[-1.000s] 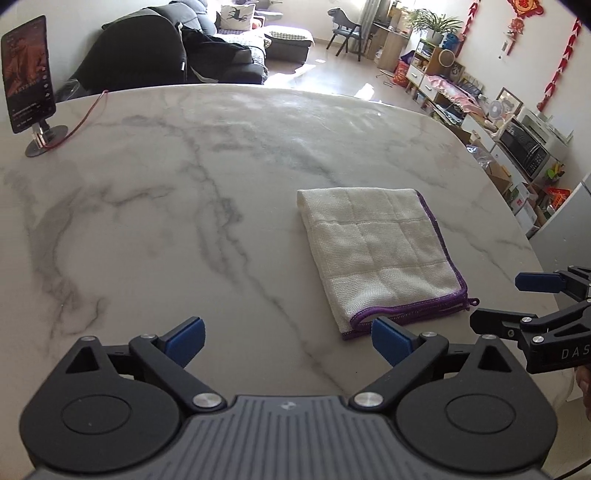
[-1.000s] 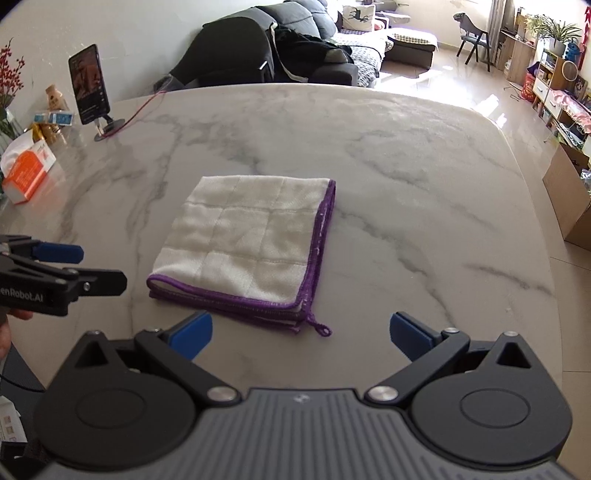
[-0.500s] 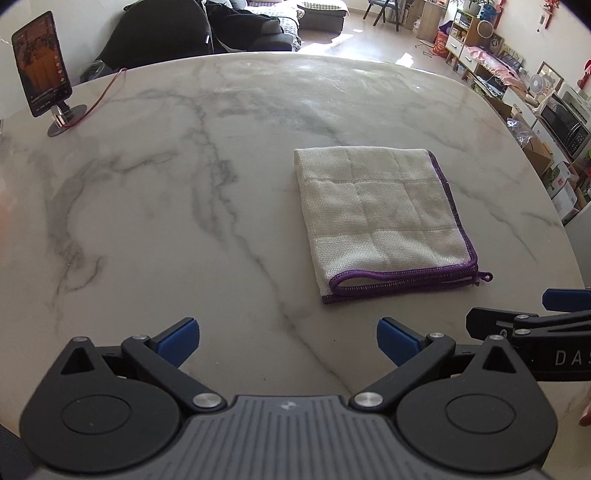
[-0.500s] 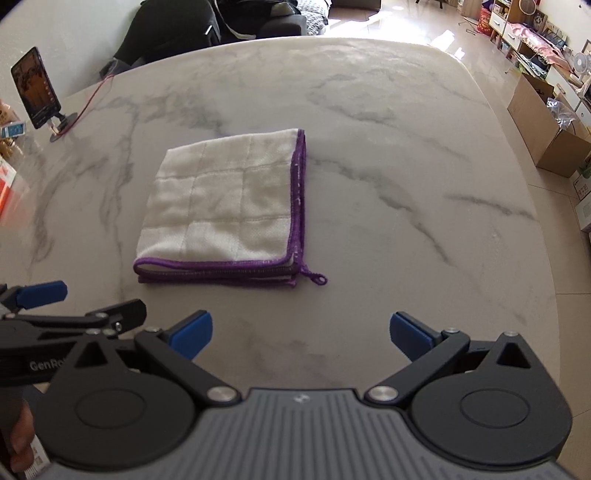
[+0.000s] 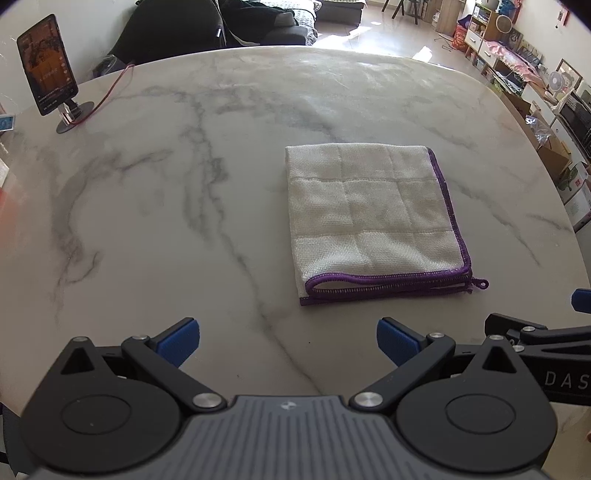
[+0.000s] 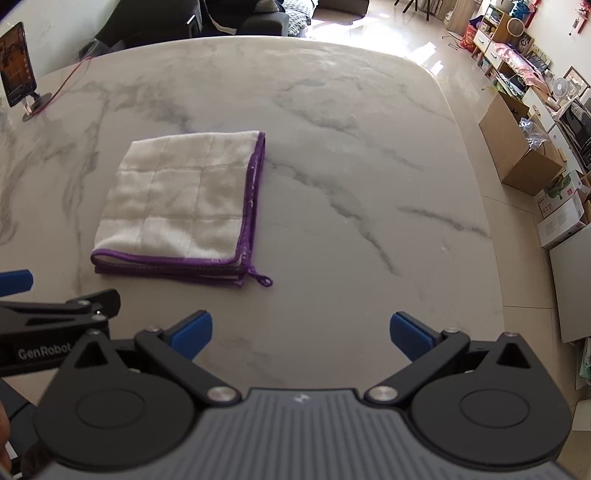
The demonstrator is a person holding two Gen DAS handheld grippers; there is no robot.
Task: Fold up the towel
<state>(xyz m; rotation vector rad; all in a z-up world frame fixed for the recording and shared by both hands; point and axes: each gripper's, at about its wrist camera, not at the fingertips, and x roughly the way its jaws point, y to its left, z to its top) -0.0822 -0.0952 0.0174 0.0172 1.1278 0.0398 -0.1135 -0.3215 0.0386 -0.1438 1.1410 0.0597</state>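
Observation:
A white towel (image 5: 369,218) with purple trim lies folded into a square on the marble table (image 5: 166,206), its layered purple edges toward me and a small loop at its near right corner. My left gripper (image 5: 288,341) is open and empty, held back from the towel's near edge, a little to its left. In the right wrist view the same towel (image 6: 177,199) lies ahead and to the left of my right gripper (image 6: 301,332), which is also open and holds nothing. Each gripper shows at the side edge of the other's view.
A phone on a stand (image 5: 48,86) with a red cable stands at the table's far left. Beyond the table are a dark sofa (image 5: 221,26) and shelves; cardboard boxes (image 6: 517,147) sit on the floor off the right edge.
Both grippers have drawn back and risen from the towel, so it sits farther ahead in both views. The towel itself has not moved.

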